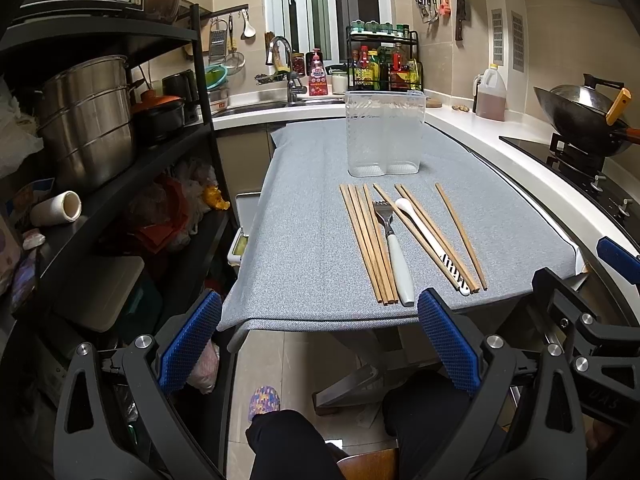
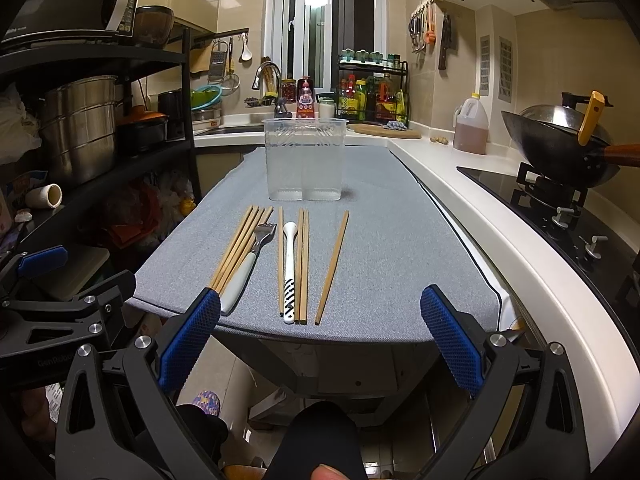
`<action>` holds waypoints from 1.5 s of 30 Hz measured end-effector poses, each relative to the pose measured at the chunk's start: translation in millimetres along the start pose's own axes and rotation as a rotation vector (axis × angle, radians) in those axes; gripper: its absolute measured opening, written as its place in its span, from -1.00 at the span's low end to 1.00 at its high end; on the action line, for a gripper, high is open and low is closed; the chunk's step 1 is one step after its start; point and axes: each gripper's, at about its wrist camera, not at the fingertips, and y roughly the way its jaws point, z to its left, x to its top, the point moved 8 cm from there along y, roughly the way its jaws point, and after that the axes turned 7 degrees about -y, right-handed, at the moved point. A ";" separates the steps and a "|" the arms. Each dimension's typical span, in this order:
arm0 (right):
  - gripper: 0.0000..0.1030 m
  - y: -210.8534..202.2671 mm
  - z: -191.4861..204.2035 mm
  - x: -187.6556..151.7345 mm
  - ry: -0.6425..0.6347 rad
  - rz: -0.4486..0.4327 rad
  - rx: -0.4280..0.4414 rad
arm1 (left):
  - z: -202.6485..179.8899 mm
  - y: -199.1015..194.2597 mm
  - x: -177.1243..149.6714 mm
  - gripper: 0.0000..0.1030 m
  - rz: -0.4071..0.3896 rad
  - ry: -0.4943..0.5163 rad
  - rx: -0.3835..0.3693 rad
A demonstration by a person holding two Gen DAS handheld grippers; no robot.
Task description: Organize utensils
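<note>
Jaws wide on both the left gripper and right gripper, empty, before the grey cloth-covered kitchen table bearing wooden chopsticks.

right tool spread wide and empty at the near edge of the grey table. beyond it lie chopsticks, a fork and a white spoon, all nearer than the clear container.

Wooden chopsticks, white-handled fork, white spoon flat before upright clear holder
</note>
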 end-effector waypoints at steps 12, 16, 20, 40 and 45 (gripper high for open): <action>0.90 51.9 -41.2 -14.9 0.101 0.092 -0.036 | 14.4 41.2 -8.2 0.85 0.101 -0.054 -0.039; 0.83 80.9 -44.4 -27.4 0.132 0.137 0.007 | 0.9 60.1 -8.2 0.75 0.106 -0.021 -0.063; 0.32 108.5 -39.0 -34.8 0.137 0.188 0.049 | -10.4 84.2 -5.8 0.47 0.119 0.000 -0.080; 0.36 138.5 -24.4 -37.8 0.041 0.157 0.031 | -5.9 130.5 -17.6 0.38 0.117 -0.022 -0.054; 0.00 131.8 -27.3 -42.8 0.045 0.077 0.023 | -7.9 129.1 -15.7 -0.61 0.082 -0.010 -0.094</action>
